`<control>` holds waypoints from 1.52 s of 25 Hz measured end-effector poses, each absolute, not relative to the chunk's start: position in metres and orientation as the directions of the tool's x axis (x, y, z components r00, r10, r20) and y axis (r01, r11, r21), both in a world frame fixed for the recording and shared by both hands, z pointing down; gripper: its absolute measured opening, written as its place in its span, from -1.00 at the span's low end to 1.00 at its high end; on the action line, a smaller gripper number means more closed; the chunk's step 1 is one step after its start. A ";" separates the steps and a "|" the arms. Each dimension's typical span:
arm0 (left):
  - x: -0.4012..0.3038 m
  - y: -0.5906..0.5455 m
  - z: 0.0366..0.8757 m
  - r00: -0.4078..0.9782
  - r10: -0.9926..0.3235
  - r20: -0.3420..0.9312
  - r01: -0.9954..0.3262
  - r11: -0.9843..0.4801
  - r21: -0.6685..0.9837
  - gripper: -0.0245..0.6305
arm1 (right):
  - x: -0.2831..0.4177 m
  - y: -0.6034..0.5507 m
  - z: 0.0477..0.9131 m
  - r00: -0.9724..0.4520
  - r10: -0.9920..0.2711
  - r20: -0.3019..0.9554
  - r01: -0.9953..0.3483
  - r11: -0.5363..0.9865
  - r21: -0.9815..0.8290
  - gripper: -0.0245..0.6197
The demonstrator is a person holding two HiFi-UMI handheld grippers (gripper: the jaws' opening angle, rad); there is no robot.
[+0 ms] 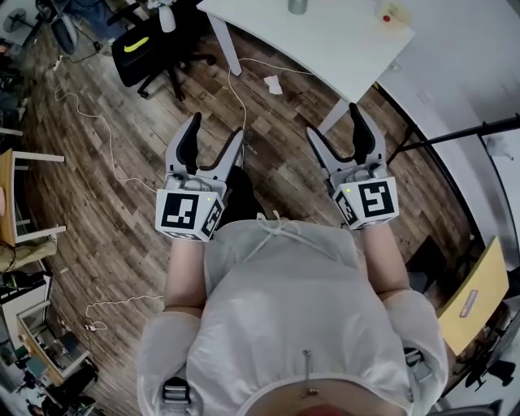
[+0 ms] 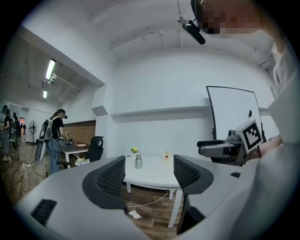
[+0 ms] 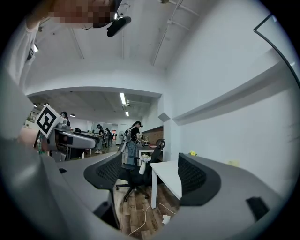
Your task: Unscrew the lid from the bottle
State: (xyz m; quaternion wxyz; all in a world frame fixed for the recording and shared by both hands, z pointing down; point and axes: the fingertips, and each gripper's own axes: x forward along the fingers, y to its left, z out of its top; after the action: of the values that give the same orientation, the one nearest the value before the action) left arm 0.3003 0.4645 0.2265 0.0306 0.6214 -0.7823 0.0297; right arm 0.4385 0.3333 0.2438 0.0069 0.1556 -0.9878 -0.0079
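White table (image 1: 325, 41) at twelve o'clock bears the small grey metal bottle (image 2: 138, 162). Left gripper (image 1: 217, 128) and right gripper (image 1: 334, 120) have jaws apart, empty. A hasty reach may topple it.

The bottle (image 1: 297, 6) is cut off by the head view's top edge. In the left gripper view its lid (image 2: 138, 157) is too small to be distinguished.
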 end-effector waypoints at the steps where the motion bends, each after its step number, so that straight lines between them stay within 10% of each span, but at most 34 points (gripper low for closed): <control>1: 0.287 0.459 0.230 -0.223 -0.971 0.089 -0.975 0.223 -0.009 0.06 | 0.427 0.326 0.248 -0.949 -0.314 0.015 -0.314 0.949 0.018 0.23; 18: -0.014 0.294 0.239 0.069 -0.993 0.098 -0.997 -0.067 0.029 0.06 | 0.157 0.193 0.253 -0.815 -0.565 0.127 -0.569 0.822 0.004 0.23; 38: -0.041 0.030 0.347 0.415 -0.867 0.274 -0.909 -0.409 0.084 0.06 | 0.084 -0.040 0.356 -0.713 -0.586 0.385 -0.651 0.757 -0.052 0.21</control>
State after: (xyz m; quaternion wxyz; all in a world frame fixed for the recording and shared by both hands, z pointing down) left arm -0.0414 0.0297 0.3469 0.1102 0.8339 -0.5325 0.0939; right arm 0.0839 -0.0402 0.3558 0.1754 0.3359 -0.9208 0.0925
